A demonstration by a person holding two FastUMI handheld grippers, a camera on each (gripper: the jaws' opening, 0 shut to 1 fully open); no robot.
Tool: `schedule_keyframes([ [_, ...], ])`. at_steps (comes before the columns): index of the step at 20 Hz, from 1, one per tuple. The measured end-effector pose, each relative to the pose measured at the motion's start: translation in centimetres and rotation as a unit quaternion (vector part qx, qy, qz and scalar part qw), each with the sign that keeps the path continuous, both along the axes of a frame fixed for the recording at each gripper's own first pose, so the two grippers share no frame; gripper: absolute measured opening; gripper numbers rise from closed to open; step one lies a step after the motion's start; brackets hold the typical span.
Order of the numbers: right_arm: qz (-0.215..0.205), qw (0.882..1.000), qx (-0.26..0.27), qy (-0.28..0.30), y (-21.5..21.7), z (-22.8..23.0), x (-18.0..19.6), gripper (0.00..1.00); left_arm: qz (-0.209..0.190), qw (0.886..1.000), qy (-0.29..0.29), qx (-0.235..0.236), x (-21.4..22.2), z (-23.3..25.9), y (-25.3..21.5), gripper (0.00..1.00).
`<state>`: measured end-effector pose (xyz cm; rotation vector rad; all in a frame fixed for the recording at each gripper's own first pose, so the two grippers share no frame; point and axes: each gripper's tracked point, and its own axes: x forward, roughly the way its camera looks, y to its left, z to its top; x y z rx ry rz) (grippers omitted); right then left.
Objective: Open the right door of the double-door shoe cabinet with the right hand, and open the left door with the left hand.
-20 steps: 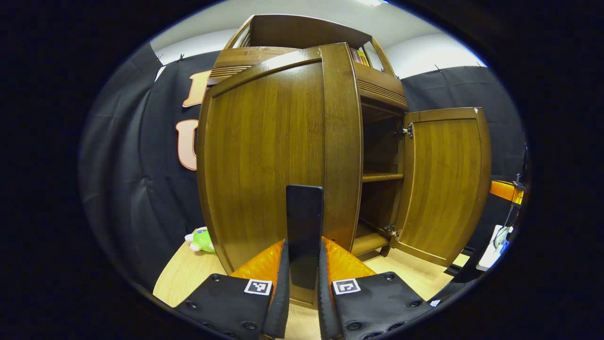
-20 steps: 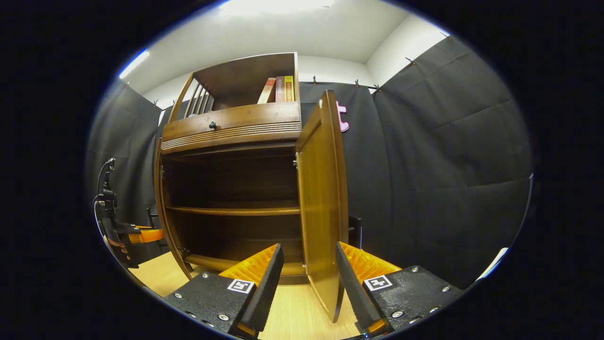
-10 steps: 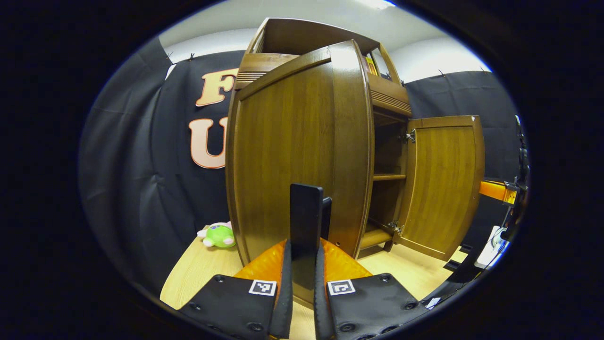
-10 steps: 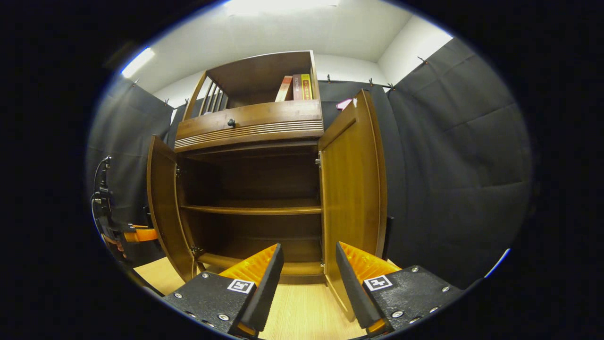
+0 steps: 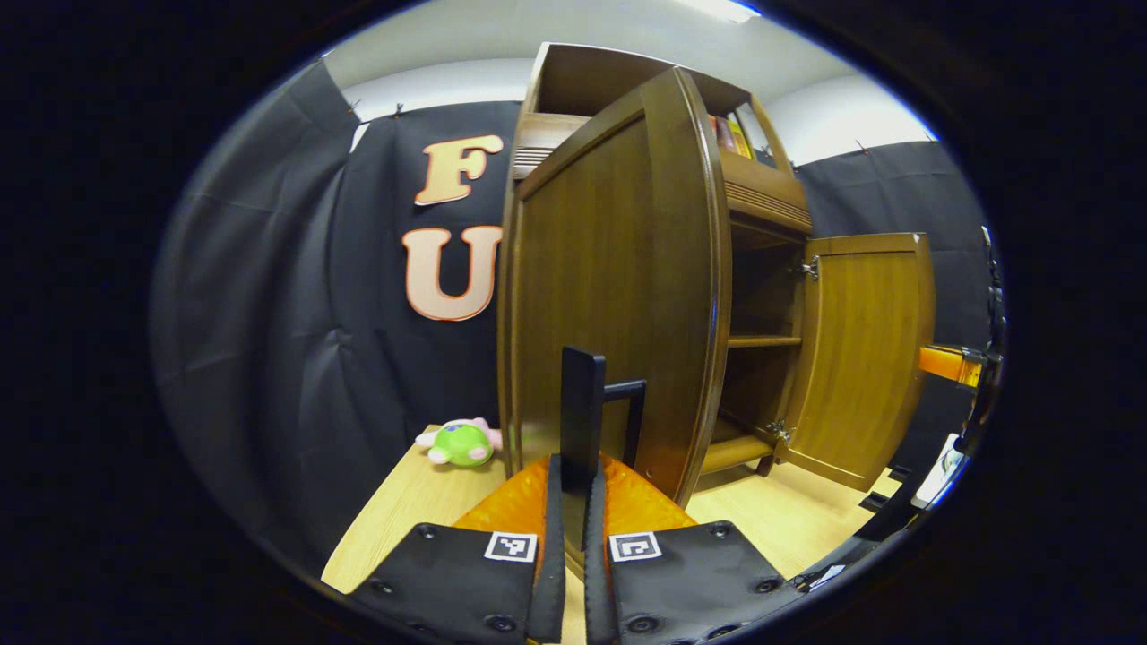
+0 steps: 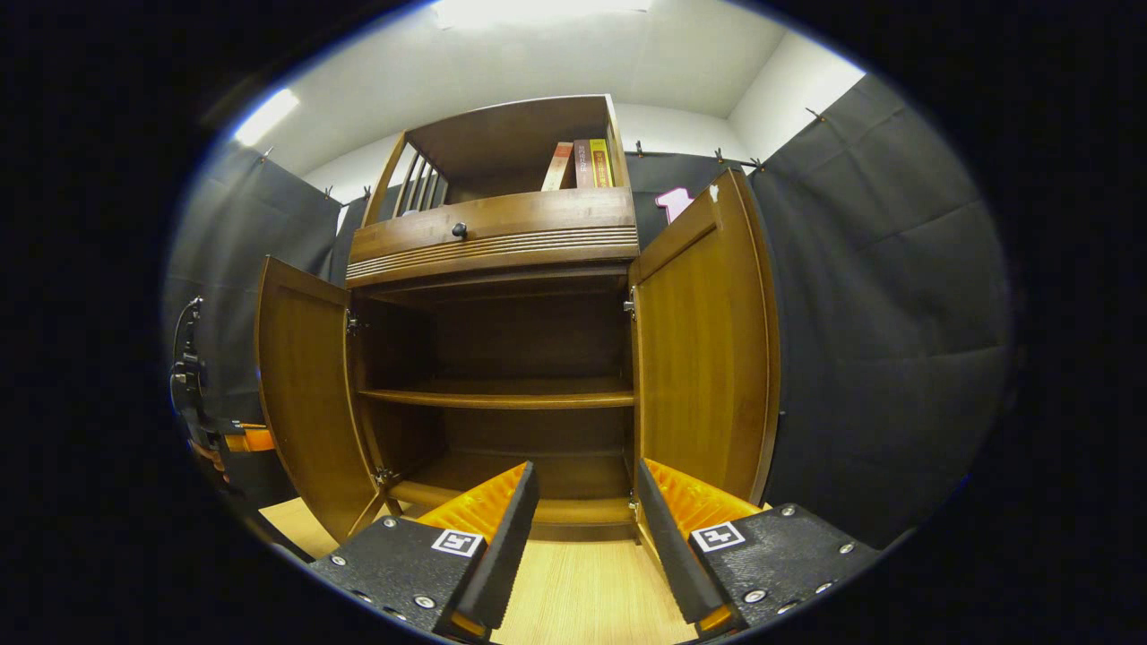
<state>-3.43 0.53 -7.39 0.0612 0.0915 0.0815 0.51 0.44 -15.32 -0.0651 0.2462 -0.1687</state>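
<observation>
The brown wooden shoe cabinet (image 6: 488, 242) stands with both doors swung out. In the left gripper view, my left gripper (image 5: 573, 475) is shut on the black upright handle (image 5: 582, 403) of the left door (image 5: 609, 296), which stands edge-on towards me. The right door (image 5: 865, 349) hangs wide open farther off. In the right gripper view, my right gripper (image 6: 587, 488) is open and holds nothing, facing the bare inner shelf (image 6: 502, 399). The right door (image 6: 708, 340) stands just to its right and the left door (image 6: 309, 394) to its left.
A green plush toy (image 5: 461, 443) lies on the light wooden floor (image 5: 780, 520) left of the cabinet. Above the doors are a drawer with a dark knob (image 6: 459, 230) and an open top shelf with books (image 6: 582, 166). Black cloth walls close in on both sides.
The left door has swung farther open with my left gripper on its handle. The right door, earlier edge-on between my right gripper's open fingers, now stands wide open beside them.
</observation>
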Motion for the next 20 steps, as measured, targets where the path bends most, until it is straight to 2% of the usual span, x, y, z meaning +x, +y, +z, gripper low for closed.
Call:
schedule_keyframes([
  [2,0.004,1.0,0.005,0.0,0.5,0.0,0.2,0.7,0.008,1.0,-0.003,0.01,-0.4,0.1,1.5,0.14],
  [7,0.009,1.0,0.006,-0.001,1.6,-0.2,0.4,0.7,-0.001,1.0,-0.002,-0.005,-0.7,0.0,3.9,0.14],
  [11,0.014,1.0,0.004,0.001,2.6,-0.4,0.9,0.7,0.009,1.0,-0.004,-0.008,-0.7,0.2,6.4,0.15],
  [14,0.017,1.0,0.003,0.004,3.0,-0.6,1.2,0.62,0.019,1.0,-0.009,-0.015,-0.7,0.4,8.2,0.15],
  [15,0.019,1.0,0.003,0.004,3.5,-0.7,1.4,0.7,0.021,1.0,-0.009,-0.015,-0.7,0.4,8.7,0.14],
  [16,0.021,1.0,0.004,0.005,3.8,-0.7,1.6,0.7,0.023,1.0,-0.01,-0.013,-0.7,0.3,9.1,0.15],
  [17,0.023,1.0,0.004,0.006,4.1,-0.7,1.7,0.7,0.024,1.0,-0.01,-0.011,-0.8,0.3,9.3,0.09],
  [20,0.027,1.0,0.005,0.009,4.7,-1.0,1.8,0.7,0.028,0.999,-0.014,-0.007,-1.1,0.5,10.3,0.09],
])
